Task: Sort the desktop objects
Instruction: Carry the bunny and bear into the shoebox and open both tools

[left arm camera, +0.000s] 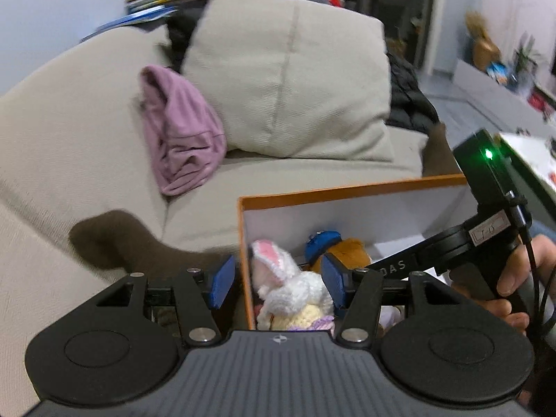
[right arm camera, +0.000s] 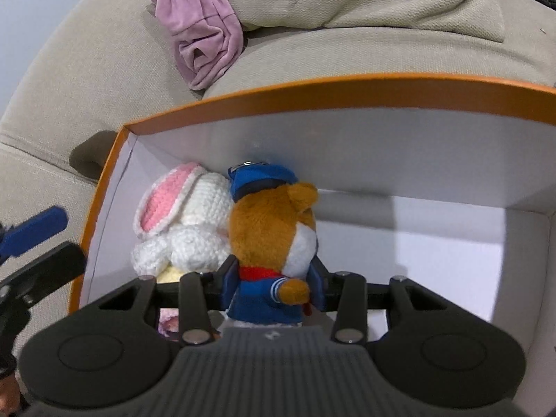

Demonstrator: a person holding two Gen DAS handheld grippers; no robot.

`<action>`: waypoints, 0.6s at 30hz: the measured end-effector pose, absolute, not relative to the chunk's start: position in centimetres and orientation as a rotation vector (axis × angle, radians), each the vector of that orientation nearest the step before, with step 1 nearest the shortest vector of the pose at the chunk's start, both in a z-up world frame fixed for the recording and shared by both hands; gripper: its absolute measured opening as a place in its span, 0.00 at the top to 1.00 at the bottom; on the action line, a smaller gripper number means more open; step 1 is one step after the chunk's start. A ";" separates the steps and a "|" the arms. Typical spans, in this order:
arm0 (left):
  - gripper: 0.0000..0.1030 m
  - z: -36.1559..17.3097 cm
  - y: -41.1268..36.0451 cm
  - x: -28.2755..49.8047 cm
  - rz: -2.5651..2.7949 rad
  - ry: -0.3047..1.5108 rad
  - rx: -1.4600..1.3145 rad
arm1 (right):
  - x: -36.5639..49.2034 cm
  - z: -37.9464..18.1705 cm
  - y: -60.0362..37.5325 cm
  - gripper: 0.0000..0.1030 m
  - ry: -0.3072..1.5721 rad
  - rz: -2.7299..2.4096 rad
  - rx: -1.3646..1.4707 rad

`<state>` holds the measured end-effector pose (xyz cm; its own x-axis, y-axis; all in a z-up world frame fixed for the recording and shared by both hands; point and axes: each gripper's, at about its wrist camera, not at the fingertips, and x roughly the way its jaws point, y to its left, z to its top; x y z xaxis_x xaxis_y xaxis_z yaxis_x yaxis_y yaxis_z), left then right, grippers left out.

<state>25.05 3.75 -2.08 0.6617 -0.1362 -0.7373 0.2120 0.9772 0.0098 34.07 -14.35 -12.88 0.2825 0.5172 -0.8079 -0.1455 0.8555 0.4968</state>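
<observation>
Right tongs (right arm camera: 274,286) are closed on the brown plush in a blue uniform (right arm camera: 274,243), their blue pads pressed against both sides of its body, and they hold it upright inside the orange-rimmed box (right arm camera: 312,93). It stands at the box's left end near the far wall, touching the white crocheted rabbit (right arm camera: 189,224) that lies in the far left corner. Left tongs (left arm camera: 278,283) are spread wide with nothing between the pads; they hang over the box's left wall, one pad outside it and one inside, just above the rabbit (left arm camera: 288,285). The box sits on a beige sofa (left arm camera: 87,146), against the front of the seat cushion. A crumpled pink garment (right arm camera: 201,31) lies on the seat beyond the box's far left corner, beside a beige cushion (left arm camera: 288,76).
</observation>
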 end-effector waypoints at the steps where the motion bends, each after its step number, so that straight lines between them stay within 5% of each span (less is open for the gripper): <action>1: 0.38 -2.0 4.1 24.8 -0.180 0.819 0.072 | 34.1 -12.8 -14.4 0.53 1.213 0.450 0.360; 8: 0.38 -2.5 6.5 23.2 -0.105 0.783 -0.070 | 33.0 -11.0 -16.2 0.45 1.173 0.425 0.390; 10: 0.38 -2.8 6.9 23.0 -0.099 0.782 -0.100 | 32.6 -10.7 -16.5 0.47 1.170 0.431 0.402; 14: 0.38 -3.2 6.9 22.9 -0.097 0.787 -0.104 | 32.0 -11.2 -16.1 0.71 1.196 0.439 0.412; 18: 0.38 -3.3 6.7 22.6 -0.102 0.786 -0.097 | 32.0 -11.4 -15.8 0.72 1.190 0.448 0.421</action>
